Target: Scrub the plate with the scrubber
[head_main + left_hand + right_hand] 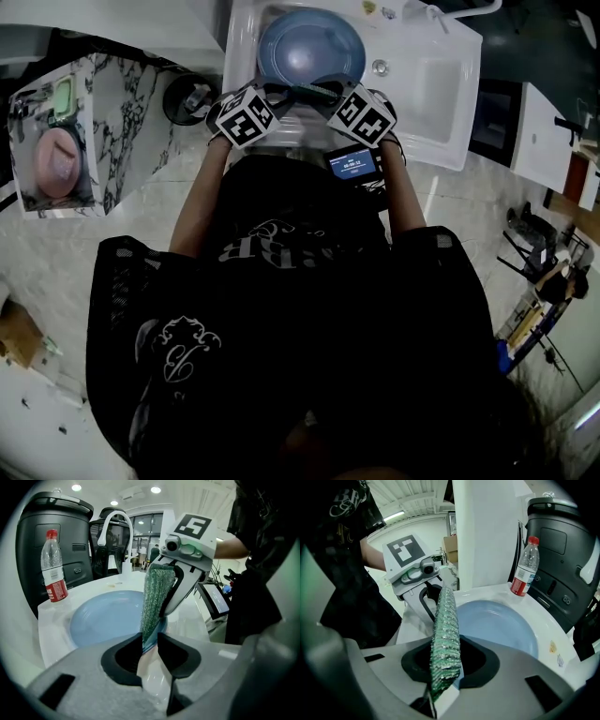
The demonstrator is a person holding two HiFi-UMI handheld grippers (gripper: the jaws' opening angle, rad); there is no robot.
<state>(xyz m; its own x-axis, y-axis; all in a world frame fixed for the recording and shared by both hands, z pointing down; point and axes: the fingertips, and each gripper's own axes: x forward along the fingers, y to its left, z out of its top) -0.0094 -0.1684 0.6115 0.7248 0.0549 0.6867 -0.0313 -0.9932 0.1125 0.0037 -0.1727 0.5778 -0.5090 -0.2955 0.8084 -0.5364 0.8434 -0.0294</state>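
Green mesh, that's the scrubber (313,91), strung between the left gripper (281,97) and the right gripper (330,96) in the head view. It hangs over the near rim of the blue plate (309,45), which lies flat in the white sink (441,89).

Over to the left gripper view. The jaws stand narrow and pinch the scrubber's lower tip, while the other tool clamps its far end. The plate (103,618) sits beyond, a water bottle (52,569) on the ledge beside it.

Now the right gripper view. The jaws are closed on the scrubber (445,634), edge-on and upright, clear of the plate (501,627).

My read: the tool is in hand but no mesh touches the plate. All the scrubbing looks left to do.
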